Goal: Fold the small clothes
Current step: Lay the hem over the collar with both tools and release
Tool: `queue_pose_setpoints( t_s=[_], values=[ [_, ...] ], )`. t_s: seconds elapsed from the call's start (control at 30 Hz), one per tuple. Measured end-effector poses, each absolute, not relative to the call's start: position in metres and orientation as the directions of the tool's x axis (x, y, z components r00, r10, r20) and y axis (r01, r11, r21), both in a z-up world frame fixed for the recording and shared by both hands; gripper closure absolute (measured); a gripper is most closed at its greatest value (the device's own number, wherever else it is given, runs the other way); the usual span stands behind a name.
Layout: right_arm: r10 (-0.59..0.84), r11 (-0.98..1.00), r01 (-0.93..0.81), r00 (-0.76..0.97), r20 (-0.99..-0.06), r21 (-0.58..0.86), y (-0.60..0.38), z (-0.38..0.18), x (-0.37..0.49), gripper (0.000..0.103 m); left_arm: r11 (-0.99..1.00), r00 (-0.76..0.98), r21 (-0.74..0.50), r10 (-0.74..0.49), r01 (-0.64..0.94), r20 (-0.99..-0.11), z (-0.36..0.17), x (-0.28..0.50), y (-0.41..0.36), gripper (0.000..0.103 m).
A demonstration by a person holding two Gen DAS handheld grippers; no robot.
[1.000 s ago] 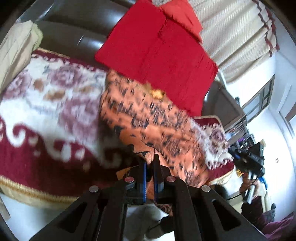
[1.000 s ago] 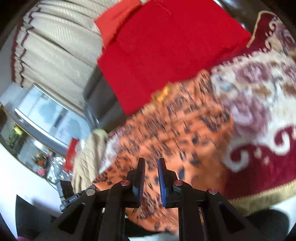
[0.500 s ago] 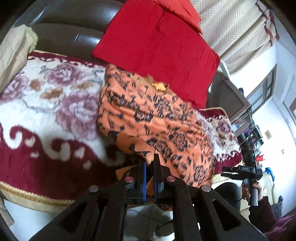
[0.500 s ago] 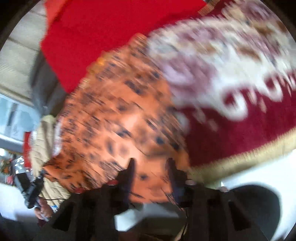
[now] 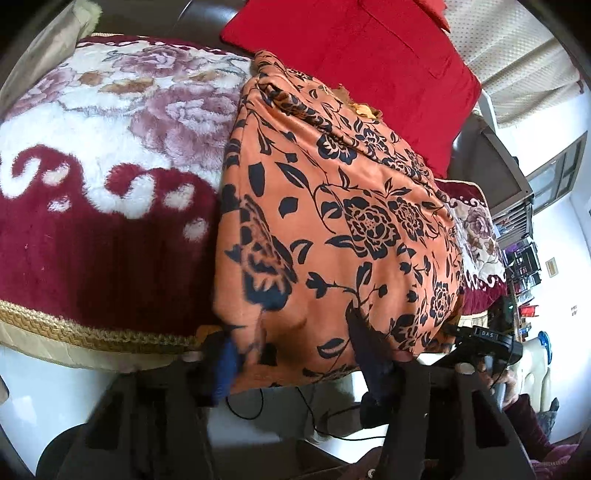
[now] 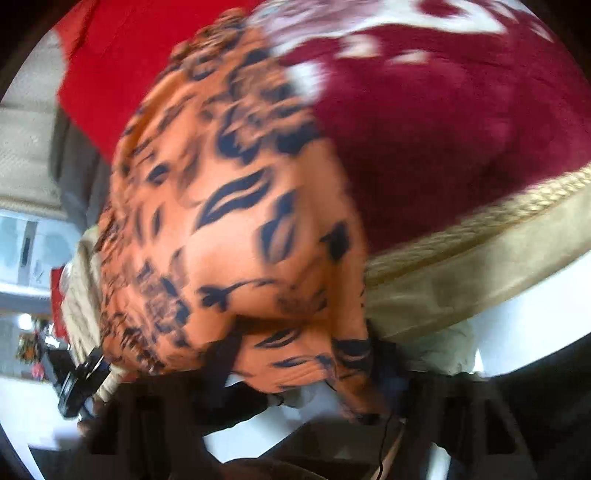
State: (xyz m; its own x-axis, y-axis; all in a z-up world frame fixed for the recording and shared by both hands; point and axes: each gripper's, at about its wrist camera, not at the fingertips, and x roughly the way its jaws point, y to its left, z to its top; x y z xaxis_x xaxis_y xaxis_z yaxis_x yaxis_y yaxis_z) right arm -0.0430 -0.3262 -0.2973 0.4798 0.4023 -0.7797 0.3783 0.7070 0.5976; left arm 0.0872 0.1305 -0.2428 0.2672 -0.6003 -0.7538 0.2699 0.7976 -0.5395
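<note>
The sofa is carrying a plush flowered blanket, with a red cushion leaning at the far side. The orange floral cloth is lying across the blanket to the right of its middle, running from the cushion to the near edge, where its hem is hanging over the front. The main risk from here is probably that hem: it is drooping off the edge, so its weight could start dragging the cloth off the sofa. A pinch that catches one layer only would leave the fold crooked, and the soft pile could be snagging the underside. The left gripper is pointing steeply down at the near hem. Its jaws have just been opening and are standing fairly wide, with the hem lying between the fingers and no pad seen pressing on it. The right gripper is tilting down in the same way at the hem's right corner. Its jaws have just been closing with cloth bunching between them, but the view is smeared, so I cannot tell whether they are gripping it yet.
</note>
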Motion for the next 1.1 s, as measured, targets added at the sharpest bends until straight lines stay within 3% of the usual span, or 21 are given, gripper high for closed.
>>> queue_pose_setpoints(
  t_s=[0.03,0.07,0.13,0.37,0.63,0.77,0.87,0.97,1.0,1.03,1.1],
  values=[
    [0.401,0.725,0.352,0.483,-0.778,0.592,-0.321,-0.290,-0.043,0.079,0.797,0.265,-0.539,-0.601,0.272,-0.754,-0.242,0.087,0.131,0.096],
    [0.409,0.729,0.333,0.489,-0.771,0.598,-0.318,-0.283,-0.044,0.081,0.793,0.265,-0.547,-0.606,0.267,-0.750,-0.241,0.086,0.134,0.098],
    [0.437,0.736,0.269,0.511,-0.740,0.621,-0.311,-0.262,-0.047,0.087,0.783,0.273,-0.566,-0.621,0.258,-0.734,-0.238,0.088,0.139,0.097],
    [0.498,0.695,0.083,0.661,-0.561,0.715,-0.317,-0.177,-0.037,0.087,0.722,0.329,-0.630,-0.692,0.286,-0.643,-0.193,0.104,0.151,0.097],
    [0.417,0.679,0.031,0.806,-0.420,0.733,-0.341,-0.117,0.050,0.087,0.705,0.379,-0.638,-0.707,0.308,-0.598,-0.131,0.189,0.140,0.096],
    [0.404,0.683,0.080,0.787,-0.467,0.726,-0.366,-0.103,0.091,0.087,0.718,0.386,-0.627,-0.693,0.301,-0.608,-0.122,0.222,0.126,0.096],
    [0.410,0.739,0.127,0.695,-0.591,0.662,-0.353,-0.110,0.098,0.083,0.711,0.401,-0.617,-0.701,0.337,-0.590,-0.120,0.212,0.119,0.096],
    [0.374,0.825,0.146,0.582,-0.722,0.545,-0.331,-0.129,0.083,0.061,0.715,0.412,-0.612,-0.697,0.339,-0.586,-0.124,0.195,0.122,0.096],
    [0.358,0.844,0.150,0.557,-0.749,0.515,-0.323,-0.138,0.075,0.032,0.718,0.416,-0.614,-0.693,0.329,-0.588,-0.125,0.191,0.126,0.096],
    [0.341,0.858,0.160,0.534,-0.773,0.489,-0.317,-0.148,0.059,0.021,0.719,0.419,-0.615,-0.691,0.322,-0.588,-0.126,0.185,0.129,0.096],
    [0.339,0.856,0.175,0.522,-0.783,0.487,-0.306,-0.164,0.044,0.021,0.724,0.431,-0.613,-0.686,0.318,-0.586,-0.124,0.173,0.136,0.096]
  ],
)
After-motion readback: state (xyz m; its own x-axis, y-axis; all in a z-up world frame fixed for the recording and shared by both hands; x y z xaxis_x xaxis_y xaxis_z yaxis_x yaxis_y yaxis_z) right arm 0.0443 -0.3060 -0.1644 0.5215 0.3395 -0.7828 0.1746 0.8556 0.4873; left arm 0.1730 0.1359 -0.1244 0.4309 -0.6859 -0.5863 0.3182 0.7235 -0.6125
